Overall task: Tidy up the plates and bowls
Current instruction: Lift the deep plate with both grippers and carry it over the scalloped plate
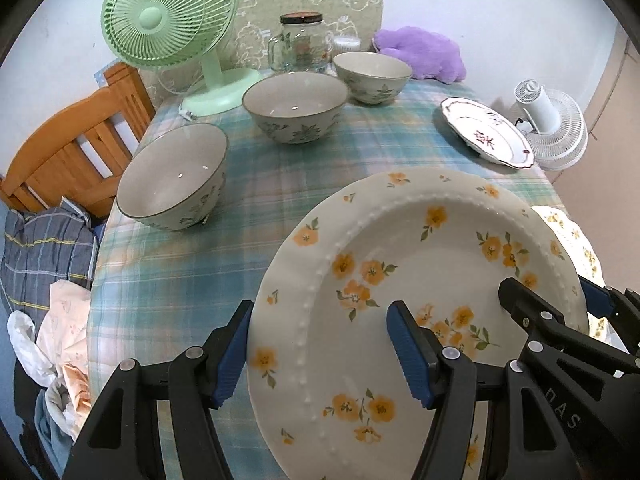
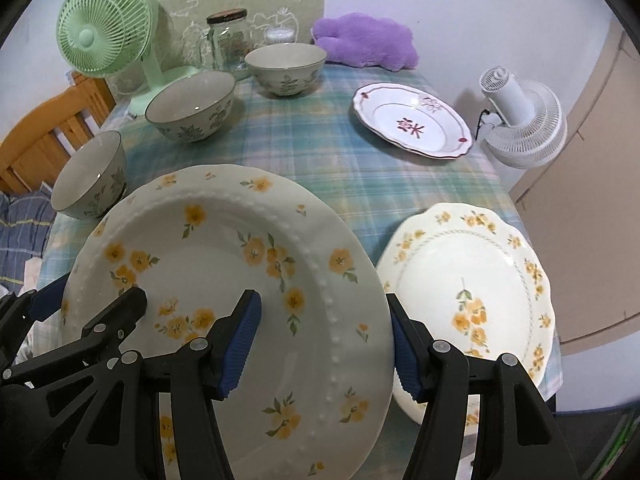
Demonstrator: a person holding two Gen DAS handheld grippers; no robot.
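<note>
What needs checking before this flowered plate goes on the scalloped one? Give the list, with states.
1. Left hand-held gripper astride the large round white plate with orange flowers: ok.
2. Right hand-held gripper astride its opposite rim: ok.
3. Scalloped white orange-flowered plate empty: ok.
4. Grip firm enough for the move: cannot tell.
5. Nearest grey-rimmed floral ceramic bowl clear of the carried plate: cannot tell.

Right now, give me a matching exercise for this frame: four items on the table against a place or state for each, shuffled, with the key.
Items:
1. beaded plate
2. scalloped plate
3. red-trimmed plate
4. green fan

Places or states:
A. far left corner, behind the bowls
B. lying near the white fan
C. gripped on both edges by the left gripper and right gripper
D. flat on the table's near right

Pairs: 1-C, 2-D, 3-B, 4-A
</note>
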